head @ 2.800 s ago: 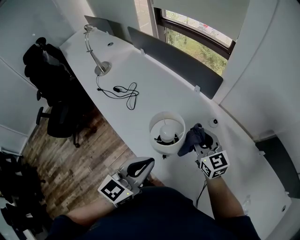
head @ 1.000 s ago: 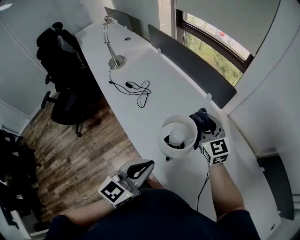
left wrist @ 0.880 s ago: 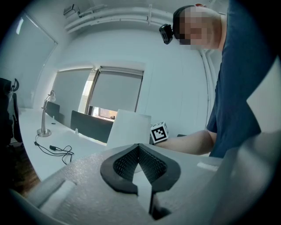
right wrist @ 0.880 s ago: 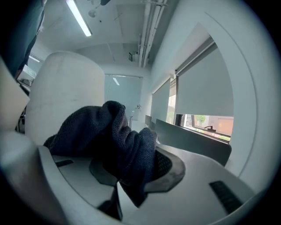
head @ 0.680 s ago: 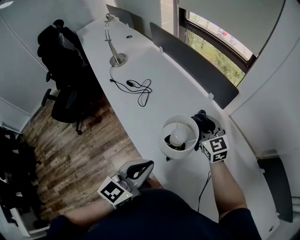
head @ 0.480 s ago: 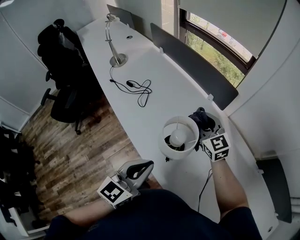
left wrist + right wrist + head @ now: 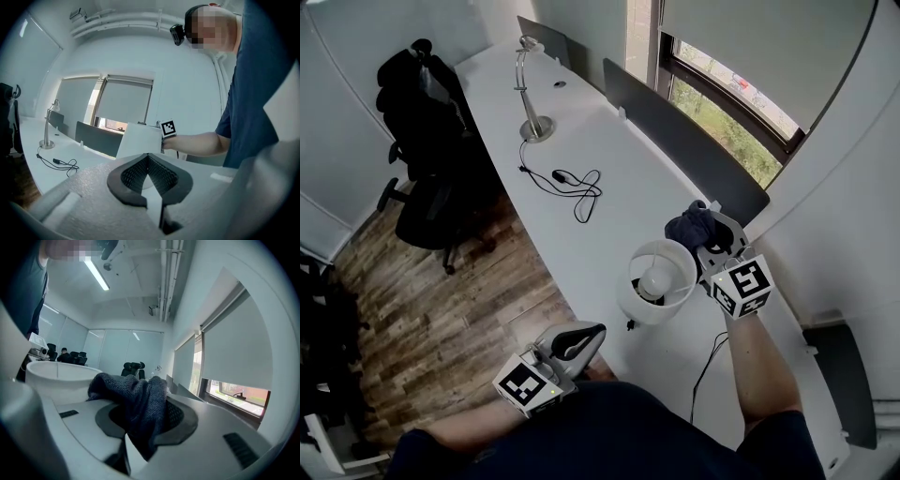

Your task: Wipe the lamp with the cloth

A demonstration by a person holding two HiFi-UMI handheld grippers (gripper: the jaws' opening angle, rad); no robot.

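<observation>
We are gripping the cloth tight in the right gripper, just beside the far right side of the lamp, which is standing close to the near edge of the worktop. The left gripper is hanging off the worktop, closed on nothing, so nothing is steadying the lamp. If we are pushing too hard sideways, we are risking tipping or sliding the lamp toward that edge. The loosely bunched cloth could also be snagging or slipping free.
</observation>
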